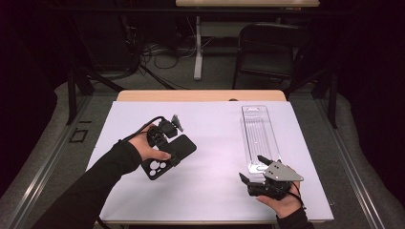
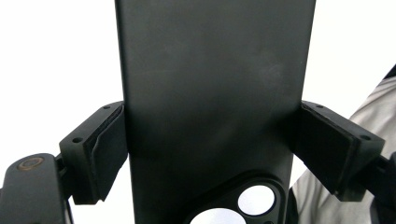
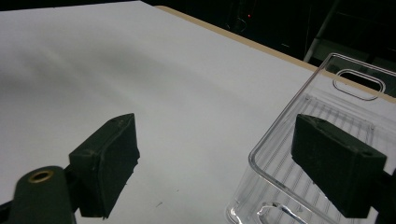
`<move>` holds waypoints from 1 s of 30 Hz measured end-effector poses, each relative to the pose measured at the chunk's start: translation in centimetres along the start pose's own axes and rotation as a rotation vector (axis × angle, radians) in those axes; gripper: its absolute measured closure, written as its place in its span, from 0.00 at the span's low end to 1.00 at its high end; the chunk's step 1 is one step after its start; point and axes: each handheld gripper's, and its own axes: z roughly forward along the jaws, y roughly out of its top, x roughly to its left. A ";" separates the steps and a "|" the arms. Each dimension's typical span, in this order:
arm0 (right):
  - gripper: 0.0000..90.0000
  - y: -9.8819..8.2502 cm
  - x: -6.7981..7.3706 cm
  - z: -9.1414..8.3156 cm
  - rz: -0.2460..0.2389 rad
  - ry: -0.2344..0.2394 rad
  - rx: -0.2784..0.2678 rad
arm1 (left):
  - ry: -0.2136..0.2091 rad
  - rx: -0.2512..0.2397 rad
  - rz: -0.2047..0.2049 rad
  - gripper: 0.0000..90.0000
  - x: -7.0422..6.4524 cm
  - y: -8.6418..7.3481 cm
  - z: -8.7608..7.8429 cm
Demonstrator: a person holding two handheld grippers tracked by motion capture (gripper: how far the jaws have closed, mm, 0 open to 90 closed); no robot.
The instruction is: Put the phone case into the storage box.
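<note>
1. Now the left gripper [image 1: 168, 138] holds a black phone case [image 1: 168, 156] by its two long edges, above the white sheet [image 1: 210, 143] and to the left of the clear tray [image 1: 259, 138].
2. Seen from the left gripper view, both pads [image 2: 108, 149] press on the sides of the case [image 2: 212, 107]. The jaws stand wide, because the case fills the whole gap between them.
3. The camera cutout of the case [image 2: 256, 199] is at the end near the hand, and the other end points away from it.
4. From the high view, the case is well apart from the tray and tilted; its cutout end points toward the near left part of the sheet.
5. The right gripper [image 1: 251, 168] is at the near end of the tray, its jaws open with nothing between them.
6. Seen from the right gripper view, one jaw is in front of the tray [image 3: 299, 154] and the other is over the bare sheet [image 3: 140, 84]. Whether the gripper touches the tray, I cannot tell.
7. The tray lies lengthwise on the right part of the sheet, with a slot hole [image 3: 358, 80] at its far end.
</note>
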 end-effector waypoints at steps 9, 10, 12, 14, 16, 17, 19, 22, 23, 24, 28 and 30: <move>0.17 1.5 0.0 0.6 -0.052 0.017 0.017 | 0.019 0.020 0.024 0.16 -0.2 0.8 0.0; 0.17 1.7 0.0 0.7 -0.065 0.019 0.017 | 0.016 0.020 0.023 0.16 -0.2 0.9 0.1; 0.19 2.2 0.1 0.9 -0.095 0.025 0.014 | 0.016 0.026 0.025 0.16 -0.2 1.1 0.1; 0.20 2.6 0.1 1.1 -0.118 0.035 0.019 | 0.015 0.023 0.026 0.16 -0.2 1.4 0.2; 0.20 3.0 0.2 1.5 -0.150 0.046 0.028 | 0.010 0.029 0.031 0.16 -0.3 1.6 0.4; 0.21 3.2 0.2 1.6 -0.166 0.049 0.032 | 0.009 0.030 0.034 0.16 -0.4 1.7 0.4; 0.23 3.6 0.4 1.9 -0.199 0.055 0.040 | 0.009 0.033 0.040 0.16 -0.5 2.0 0.6; 0.24 4.2 0.5 2.3 -0.243 0.058 0.042 | 0.005 0.044 0.057 0.16 -0.7 2.4 0.8; 0.25 4.4 0.5 2.4 -0.254 0.058 0.042 | 0.007 0.049 0.064 0.16 -0.8 2.5 0.8; 0.26 4.5 0.6 2.6 -0.265 0.061 0.044 | 0.007 0.051 0.066 0.16 -0.9 2.6 0.8; 0.27 5.1 0.9 3.1 -0.311 0.067 0.049 | 0.006 0.056 0.078 0.16 -1.3 3.0 0.8; 0.28 5.4 1.1 3.3 -0.345 0.067 0.058 | 0.006 0.051 0.079 0.16 -1.5 3.2 0.8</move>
